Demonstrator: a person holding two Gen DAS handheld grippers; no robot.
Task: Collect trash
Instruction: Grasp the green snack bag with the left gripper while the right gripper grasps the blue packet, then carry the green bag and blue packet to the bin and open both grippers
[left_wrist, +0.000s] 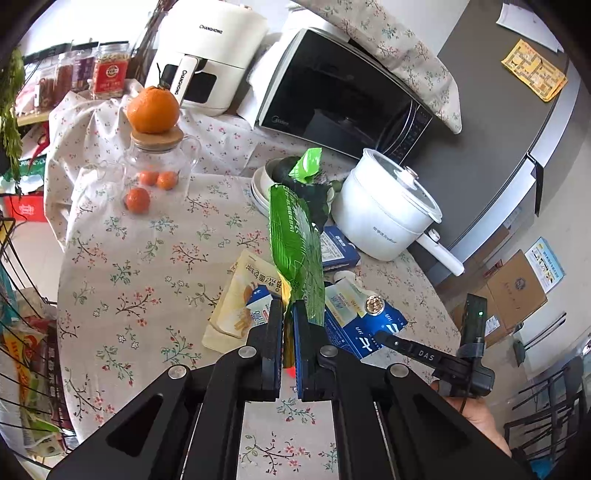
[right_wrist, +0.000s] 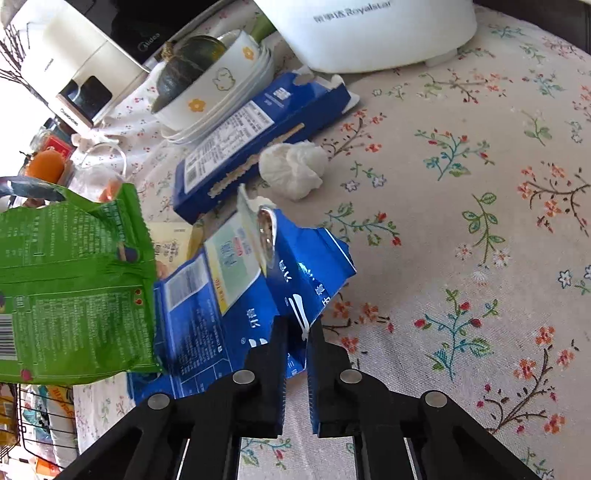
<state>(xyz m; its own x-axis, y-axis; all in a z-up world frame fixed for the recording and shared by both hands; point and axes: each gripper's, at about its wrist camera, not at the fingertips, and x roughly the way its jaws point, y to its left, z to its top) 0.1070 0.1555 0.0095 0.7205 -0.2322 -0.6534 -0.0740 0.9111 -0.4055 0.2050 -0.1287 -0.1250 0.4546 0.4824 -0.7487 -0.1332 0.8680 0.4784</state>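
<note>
My left gripper (left_wrist: 288, 310) is shut on a green snack wrapper (left_wrist: 295, 243) and holds it upright above the table; the wrapper also shows at the left of the right wrist view (right_wrist: 74, 288). My right gripper (right_wrist: 297, 325) is shut on the edge of a torn blue carton (right_wrist: 288, 273), which also shows in the left wrist view (left_wrist: 365, 325). A second blue box (right_wrist: 258, 133), a crumpled white tissue (right_wrist: 295, 170) and a beige snack bag (left_wrist: 236, 302) lie on the floral tablecloth (right_wrist: 461, 221).
A wire basket (left_wrist: 26, 350) with wrappers stands at the table's left edge. A white electric pot (left_wrist: 388, 210), stacked bowls with a squash (right_wrist: 207, 81), a glass jar with an orange on top (left_wrist: 159, 147), a microwave (left_wrist: 343, 96) and an air fryer (left_wrist: 207, 51) stand behind.
</note>
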